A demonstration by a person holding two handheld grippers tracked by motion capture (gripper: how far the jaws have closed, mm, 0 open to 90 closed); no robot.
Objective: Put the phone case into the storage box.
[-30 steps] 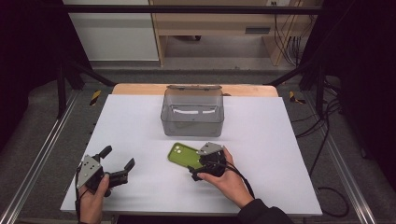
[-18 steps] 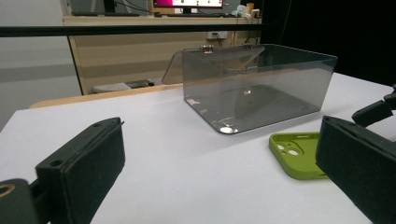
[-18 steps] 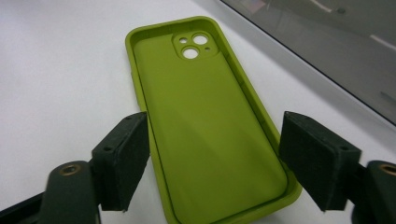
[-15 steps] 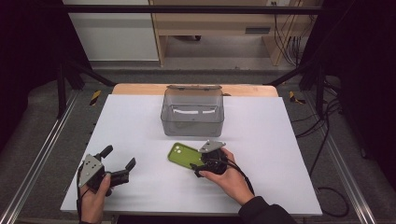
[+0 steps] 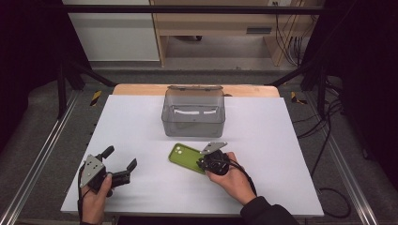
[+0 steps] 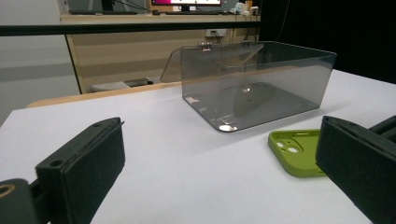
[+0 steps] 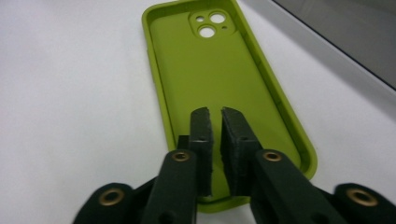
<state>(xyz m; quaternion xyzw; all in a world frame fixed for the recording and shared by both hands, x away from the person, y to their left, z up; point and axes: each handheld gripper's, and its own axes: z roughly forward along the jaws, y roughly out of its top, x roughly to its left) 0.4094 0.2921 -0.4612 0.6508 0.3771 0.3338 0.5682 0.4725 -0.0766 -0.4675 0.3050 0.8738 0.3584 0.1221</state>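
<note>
My left gripper (image 5: 121, 165) sat at the near left of the white table (image 5: 291, 154), in my left hand (image 5: 94, 197), its 2 jaws spread wide apart with nothing between them. In the left gripper view those jaws framed the bare tabletop, with the grey see-through box (image 6: 254, 84) beyond them, its hinged lid tipped back at the far side.

That box (image 5: 193, 112) stood at the middle of the table, toward the far edge. Just near of it lay the green phone case (image 5: 184, 157), open side up, its camera holes at the far left end.

My right gripper (image 7: 215, 126) was over the case's near right end, held in my right hand (image 5: 232, 180). Its jaws had just been closing and stood almost together, a thin slit left between the pads (image 7: 201, 135). They seemed to straddle the case's near rim, though I could not tell for sure from the right gripper view whether the rim was pinched.
</note>
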